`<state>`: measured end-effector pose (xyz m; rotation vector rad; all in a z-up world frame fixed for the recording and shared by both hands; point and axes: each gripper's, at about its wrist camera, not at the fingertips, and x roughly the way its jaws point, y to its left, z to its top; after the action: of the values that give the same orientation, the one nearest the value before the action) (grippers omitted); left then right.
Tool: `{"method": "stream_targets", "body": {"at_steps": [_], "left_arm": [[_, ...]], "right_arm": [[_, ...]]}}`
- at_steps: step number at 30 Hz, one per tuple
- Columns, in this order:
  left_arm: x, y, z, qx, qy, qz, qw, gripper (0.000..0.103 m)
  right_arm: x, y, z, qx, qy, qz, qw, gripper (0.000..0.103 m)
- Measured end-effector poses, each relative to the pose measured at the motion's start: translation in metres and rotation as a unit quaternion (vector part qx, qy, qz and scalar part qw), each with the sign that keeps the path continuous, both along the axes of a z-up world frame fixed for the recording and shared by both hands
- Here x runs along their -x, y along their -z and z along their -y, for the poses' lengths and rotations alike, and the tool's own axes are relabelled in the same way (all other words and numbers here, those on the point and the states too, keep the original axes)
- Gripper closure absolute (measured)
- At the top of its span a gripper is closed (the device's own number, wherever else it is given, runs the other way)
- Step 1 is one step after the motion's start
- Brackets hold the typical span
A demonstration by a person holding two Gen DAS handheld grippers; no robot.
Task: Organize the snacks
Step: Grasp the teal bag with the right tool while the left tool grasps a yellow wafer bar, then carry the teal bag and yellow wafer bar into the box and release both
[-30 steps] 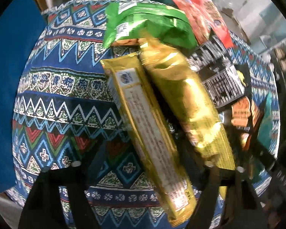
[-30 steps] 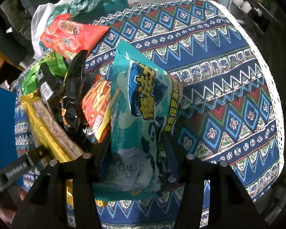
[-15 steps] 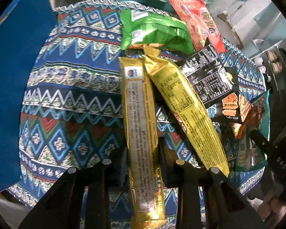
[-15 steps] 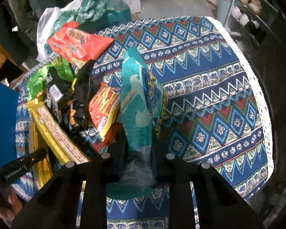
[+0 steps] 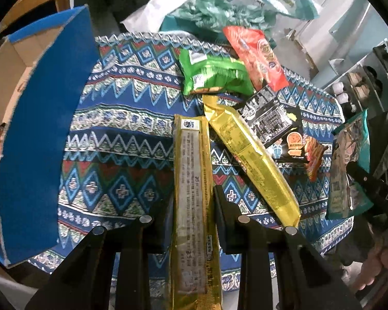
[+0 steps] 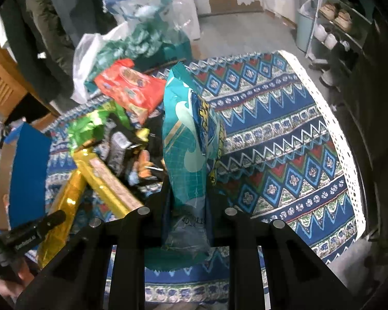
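Note:
My left gripper (image 5: 192, 206) is shut on a long gold biscuit pack (image 5: 191, 170) and holds it above the patterned tablecloth (image 5: 116, 139). A second gold pack (image 5: 248, 155) lies on the cloth to its right. My right gripper (image 6: 187, 201) is shut on a teal chip bag (image 6: 188, 139) and holds it upright above the cloth (image 6: 284, 155). The teal bag also shows at the right of the left wrist view (image 5: 349, 165). A green bag (image 5: 214, 75), a red bag (image 5: 258, 56), a black bag (image 5: 274, 124) and an orange pack (image 5: 314, 152) lie on the table.
A blue cardboard box (image 5: 38, 129) stands open at the table's left edge; it also shows in the right wrist view (image 6: 28, 170). Plastic bags (image 6: 132, 41) are piled behind the table. A shoe rack (image 6: 336, 25) stands at the far right. The cloth's right half holds no snacks.
Both grippers closed on their packs and lifted them off the table. The views pulled back and up; the blue box came into the left view.

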<state>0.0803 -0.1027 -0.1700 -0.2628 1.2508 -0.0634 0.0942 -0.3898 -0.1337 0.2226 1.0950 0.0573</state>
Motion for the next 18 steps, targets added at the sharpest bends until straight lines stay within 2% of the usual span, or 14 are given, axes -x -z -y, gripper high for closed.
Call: {"method": "stream_targets", "body": {"at_steps": [10,18], "left_arm": [[0.012,-0.034,-0.013,0.009,0.001,0.055,0.9985,0.075],[0.024,-0.057,-0.032,0.021,-0.011,0.079,0.9966,0.075]], "right_arm": [[0.009,-0.034,-0.04,-0.016,-0.044,0.035,0.998,0.084],[0.013,-0.051,-0.074,-0.029,-0.078,0.05,0.995,0.083]]}}
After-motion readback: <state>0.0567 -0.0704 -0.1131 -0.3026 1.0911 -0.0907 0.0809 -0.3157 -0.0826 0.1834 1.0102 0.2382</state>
